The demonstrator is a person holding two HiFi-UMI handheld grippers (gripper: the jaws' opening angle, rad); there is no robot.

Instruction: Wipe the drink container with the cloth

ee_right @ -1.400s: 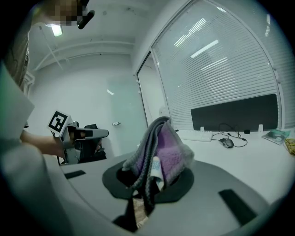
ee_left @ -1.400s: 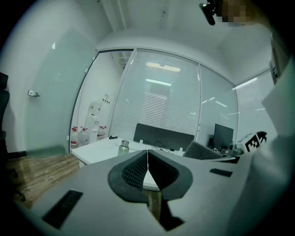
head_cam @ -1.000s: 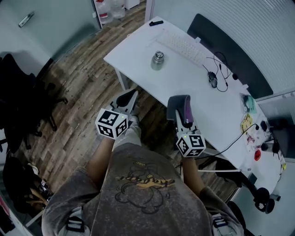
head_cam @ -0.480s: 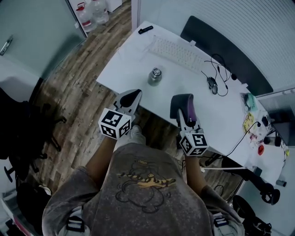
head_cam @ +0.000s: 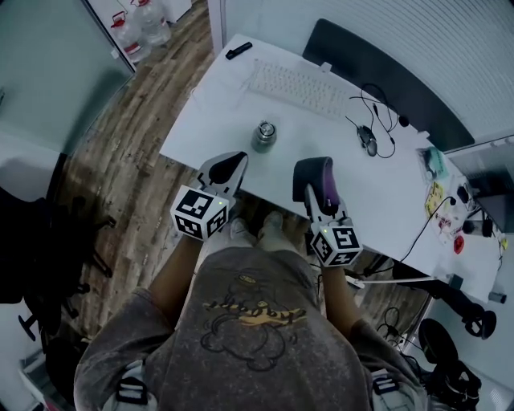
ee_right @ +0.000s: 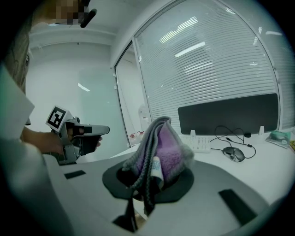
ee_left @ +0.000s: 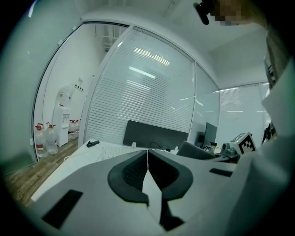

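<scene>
A small steel drink container with a round lid stands near the front edge of the white desk. My left gripper hovers just short of that edge, a little left of and nearer than the container, jaws shut with nothing between them. My right gripper is over the desk's front edge, right of the container, shut on a folded grey and purple cloth. The cloth bunches up between the jaws in the right gripper view. The container is hidden in both gripper views.
On the desk lie a white keyboard, a mouse with cable, a black remote and small items at the far right. A dark partition panel backs the desk. Water bottles stand on the wood floor.
Both grippers have come closer to the desk edge and the container. The jaws stay as they were, the cloth still held in the right one.
</scene>
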